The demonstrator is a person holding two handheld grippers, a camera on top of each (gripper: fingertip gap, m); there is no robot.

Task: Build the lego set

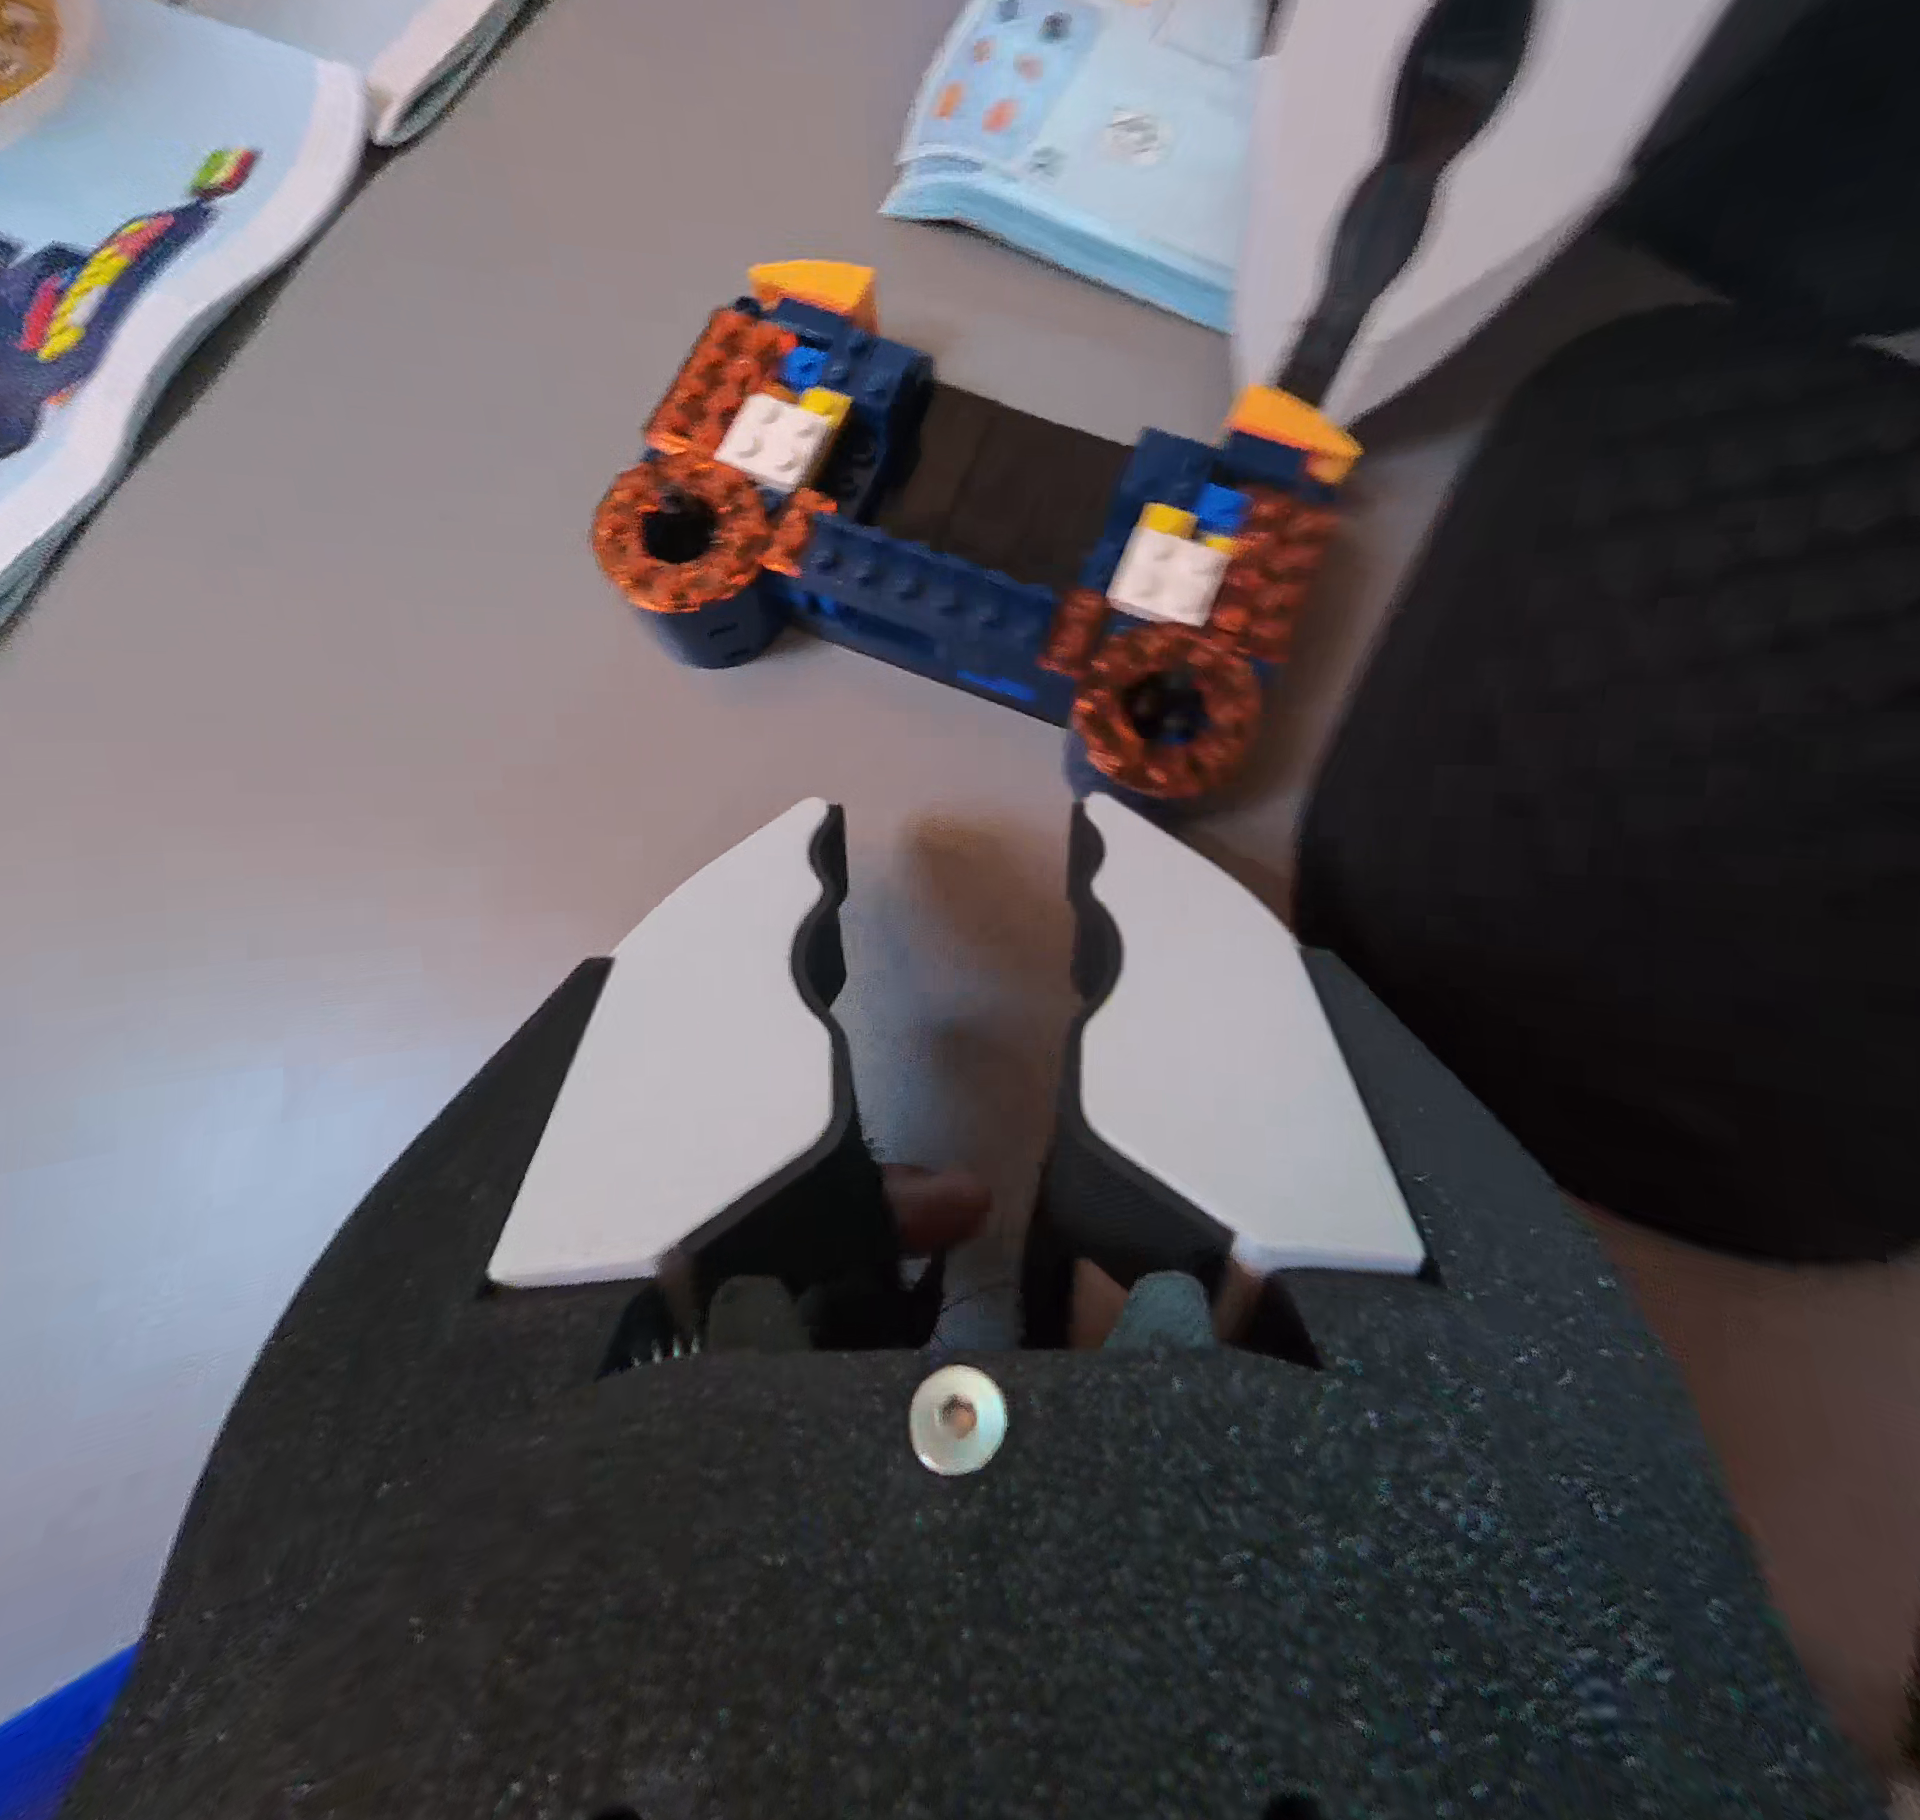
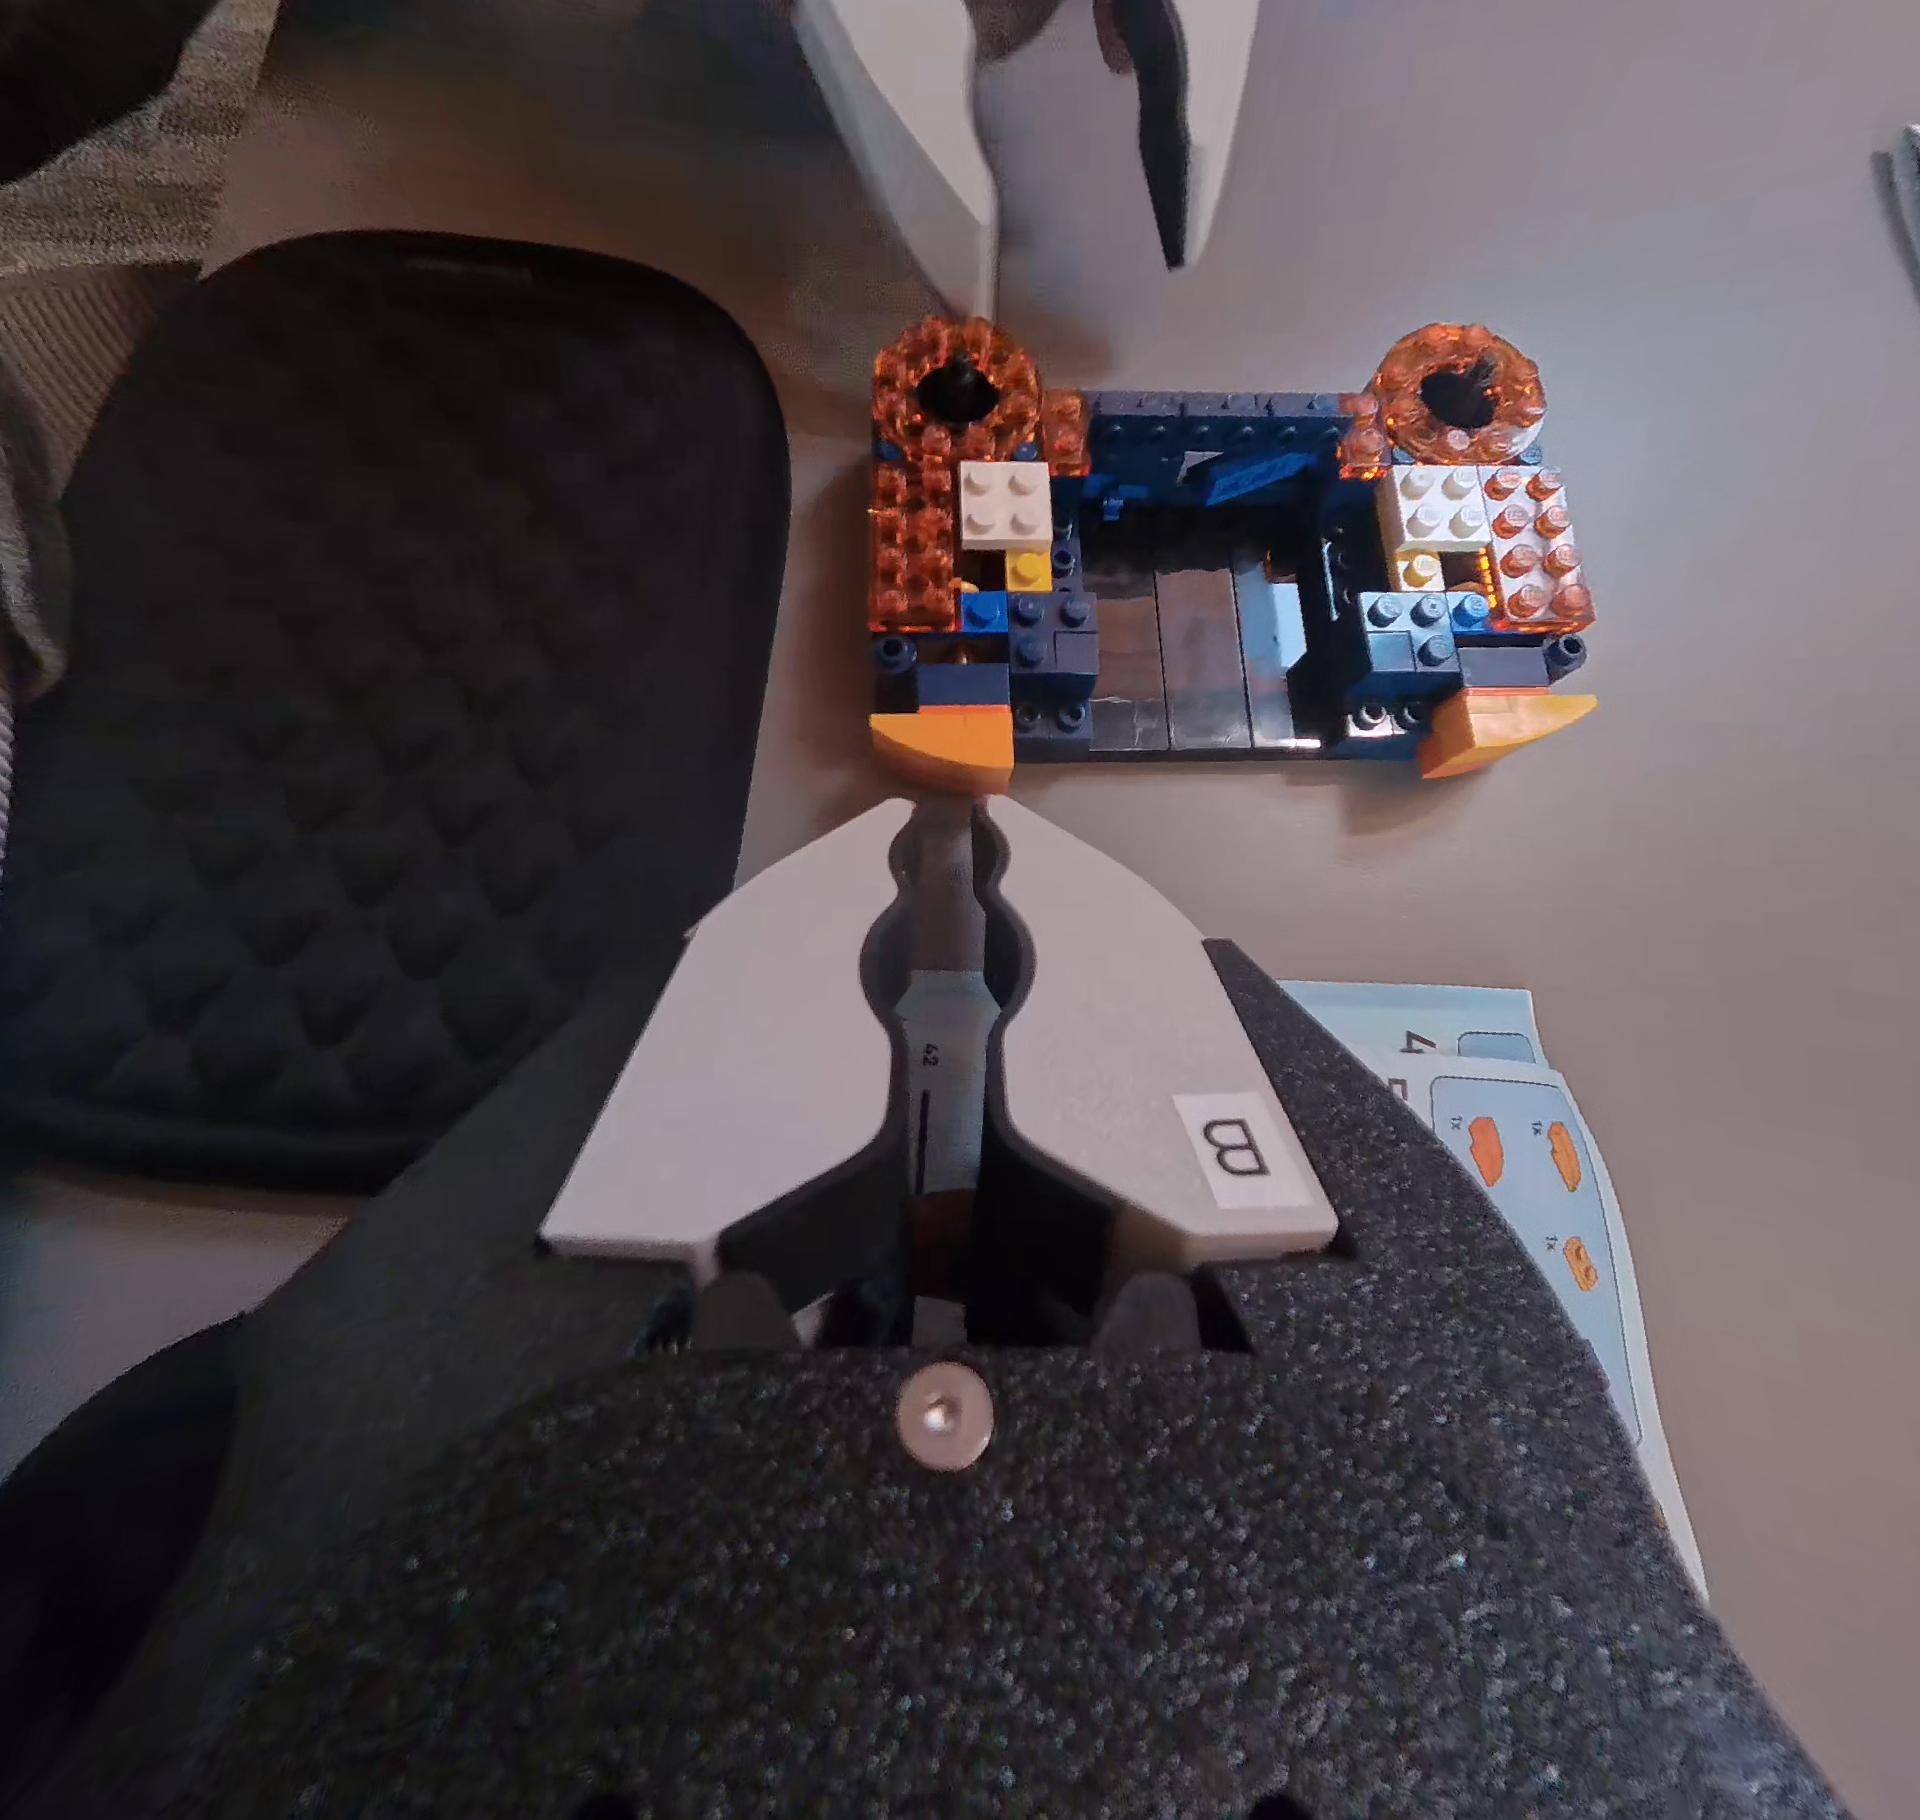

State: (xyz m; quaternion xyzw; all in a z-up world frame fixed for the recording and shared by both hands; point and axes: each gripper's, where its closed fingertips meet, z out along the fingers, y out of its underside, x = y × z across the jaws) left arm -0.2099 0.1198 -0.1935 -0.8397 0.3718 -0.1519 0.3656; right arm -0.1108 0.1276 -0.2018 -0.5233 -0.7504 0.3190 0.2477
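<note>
Left gripper (image 1: 956,820): held above the grey table (image 1: 364,731), its 2 white fingers (image 1: 727,1022) spread well apart. Only bare table surface is seen between the black pads; nothing is gripped. Its right fingertip lies just short of the nearer transparent orange ring (image 1: 1169,710) of the brick model, not touching it.

Right gripper (image 2: 943,814): fingers drawn nearly together, a narrow slit left between the tips. Nothing is gripped; table is seen through the slit. The tips are placed just in front of the orange wedge brick (image 2: 945,736) at the model's near left corner. Whether they touch it cannot be told.

Brick model (image 2: 1226,565): 1 item, resting flat on the table between the 2 grippers. Dark blue frame with a black glossy floor in the middle. 2 transparent orange rings, 1 at each far corner in the right wrist view. 2 white 2-by-2 bricks (image 2: 1003,513), small yellow and blue bricks, transparent orange plates along both sides, and 2 orange wedges at the near corners.

Black quilted pad (image 2: 395,690): lying just left of the model in the right wrist view.

Instruction booklets: 1 pale blue booklet (image 1: 1091,108) open beyond the model in the left wrist view; 1 larger open booklet (image 1: 156,264) at that view's left edge, a brick build pictured on its page.
</note>
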